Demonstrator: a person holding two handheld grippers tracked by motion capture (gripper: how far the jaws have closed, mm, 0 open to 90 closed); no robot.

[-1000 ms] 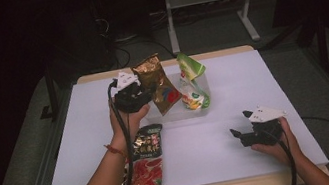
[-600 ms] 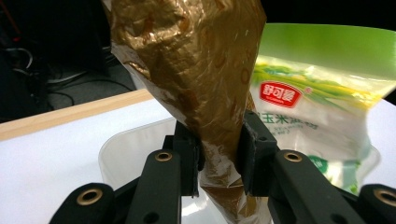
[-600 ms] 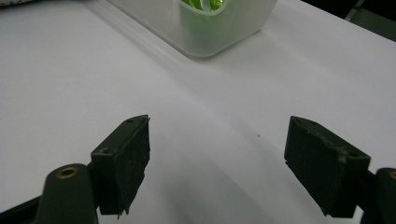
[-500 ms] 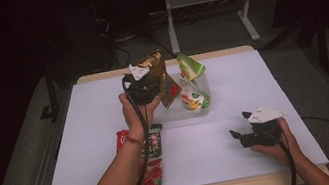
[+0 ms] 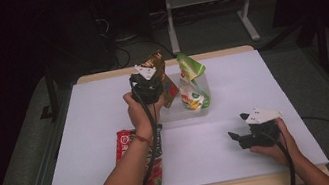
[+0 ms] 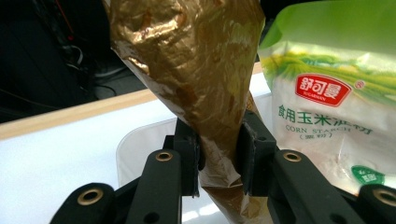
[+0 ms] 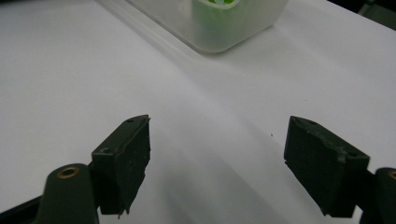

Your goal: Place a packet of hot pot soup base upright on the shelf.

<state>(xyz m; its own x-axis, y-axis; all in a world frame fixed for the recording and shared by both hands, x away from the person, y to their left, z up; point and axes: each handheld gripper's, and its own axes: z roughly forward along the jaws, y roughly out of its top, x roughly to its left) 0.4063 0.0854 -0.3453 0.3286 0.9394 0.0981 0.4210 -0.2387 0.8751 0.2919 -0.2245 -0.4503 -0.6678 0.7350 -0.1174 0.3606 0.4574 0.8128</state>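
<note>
My left gripper (image 6: 218, 156) clamps crinkled gold foil pouch (image 6: 196, 70) over clear plastic tub (image 5: 204, 97) near white table's (image 5: 83, 131) far edge, beside green-white cornstarch bag (image 6: 327, 102). My right gripper (image 7: 217, 161) gapes empty, near front-right corner.

The right gripper (image 7: 217, 163) has its two black jaws standing wide apart, one rising at seven o'clock and the other at four o'clock, with nothing between them but the white tabletop (image 7: 70, 70). At twelve to one o'clock, well apart from the jaws, the rounded corner of a translucent plastic container (image 7: 219, 28) rests on the tabletop, and something green (image 7: 217, 3) shows inside it at the top edge. Soft shadows fall on the surface beneath the jaws.
</note>
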